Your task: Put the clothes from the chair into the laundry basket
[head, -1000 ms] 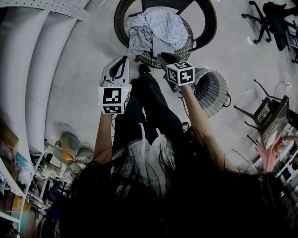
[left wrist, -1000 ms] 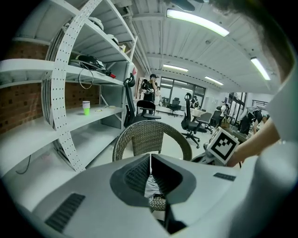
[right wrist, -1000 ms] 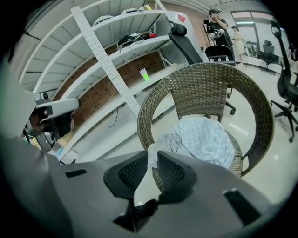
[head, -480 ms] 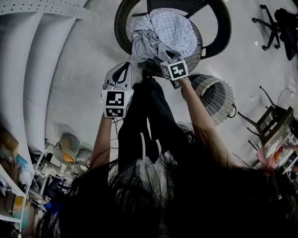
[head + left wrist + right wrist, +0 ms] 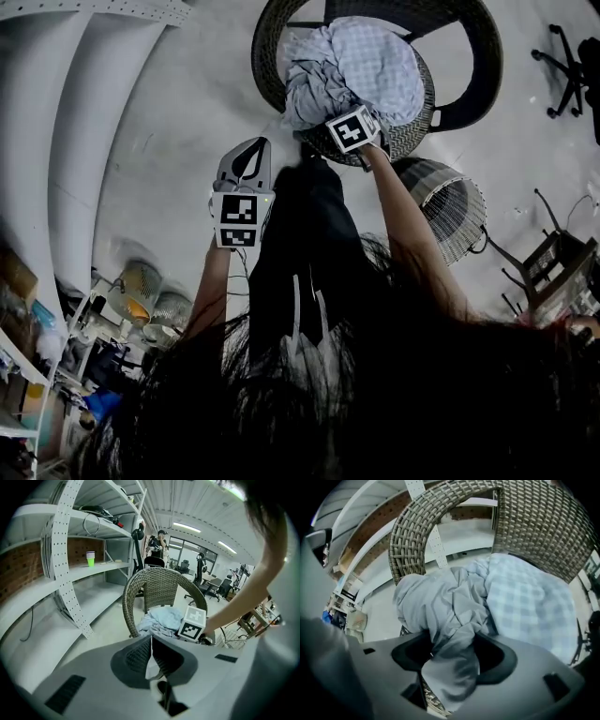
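Clothes (image 5: 352,70): soft, light, limp heap on chair (image 5: 265,52) seat. Grey garment (image 5: 440,606) hangs over front edge, checked shirt (image 5: 529,602) beside it. Likely to sag, trail, drag neighbours; best pinch thick bunched fold. Right gripper (image 5: 452,660): jaws just been opening, wide apart, grey fold between, unpinched. Left gripper (image 5: 151,653): clenched, empty, short of chair. Basket (image 5: 450,206) on floor beside chair.

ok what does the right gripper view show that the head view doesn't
Only the right gripper view: the right claw, whose jaws have just been opening, stands open around a fold of the grey garment. Only the head view: the laundry basket beside the wicker chair, and the left claw, short of that chair. Both: the wicker chair, holding the grey garment beside a checked cloth.
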The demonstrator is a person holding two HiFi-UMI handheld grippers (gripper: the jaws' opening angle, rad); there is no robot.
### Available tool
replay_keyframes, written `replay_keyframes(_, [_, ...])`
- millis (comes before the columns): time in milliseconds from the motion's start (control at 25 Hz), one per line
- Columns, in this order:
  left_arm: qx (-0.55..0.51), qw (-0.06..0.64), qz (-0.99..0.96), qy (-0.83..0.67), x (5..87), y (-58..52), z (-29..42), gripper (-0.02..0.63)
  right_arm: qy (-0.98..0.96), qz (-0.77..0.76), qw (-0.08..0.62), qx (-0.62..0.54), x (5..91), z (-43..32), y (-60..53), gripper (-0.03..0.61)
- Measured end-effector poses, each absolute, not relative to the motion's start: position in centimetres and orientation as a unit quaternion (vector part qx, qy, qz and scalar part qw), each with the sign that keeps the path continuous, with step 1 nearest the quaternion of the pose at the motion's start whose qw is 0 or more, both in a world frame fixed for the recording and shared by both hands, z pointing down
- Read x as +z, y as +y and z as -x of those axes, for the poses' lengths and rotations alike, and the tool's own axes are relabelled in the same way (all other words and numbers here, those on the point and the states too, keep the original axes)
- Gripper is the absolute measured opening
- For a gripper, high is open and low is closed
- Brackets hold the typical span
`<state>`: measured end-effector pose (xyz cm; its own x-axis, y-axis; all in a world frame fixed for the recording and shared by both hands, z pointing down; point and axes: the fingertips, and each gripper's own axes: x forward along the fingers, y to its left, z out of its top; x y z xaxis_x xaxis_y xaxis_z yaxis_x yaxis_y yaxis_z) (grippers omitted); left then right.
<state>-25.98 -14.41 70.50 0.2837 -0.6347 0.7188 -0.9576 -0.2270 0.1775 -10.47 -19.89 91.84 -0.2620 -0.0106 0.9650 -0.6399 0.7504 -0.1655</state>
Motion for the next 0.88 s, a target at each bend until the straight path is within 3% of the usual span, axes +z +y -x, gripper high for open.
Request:
replay_keyframes(160, [0.259,0.312,-0.731,-0.549,70.2,-13.9,27.3,0.021,-0.706,-0.229,0.595,0.308,92.8,8.5,-19.2,0.271])
replay_keyframes(240, [0.253,0.317,-0.727,-0.555,69.9,-13.5,27.9,0.021,-0.698,-0.249,0.588,0.324,92.7,8.1,-19.7,0.118])
replay_keyframes(280, [0.250,0.321,-0.725,-0.557,69.7,-13.2,28.2,0.021,-0.694,-0.257,0.579,0.340,92.6,8.0,-19.7,0.101])
replay_keyframes(560, [0.252,0.310,-0.731,-0.553,67.6,-11.9,28.3,0.021,-0.698,-0.280,0.452,0.479,88.1,8.9,-17.7,0.083])
replay_keyframes(880, [0.233,0.280,-0.747,-0.556,62.3,-11.3,27.9,0.021,-0.730,-0.285,0.329,0.527,79.4,10.9,-15.5,0.078])
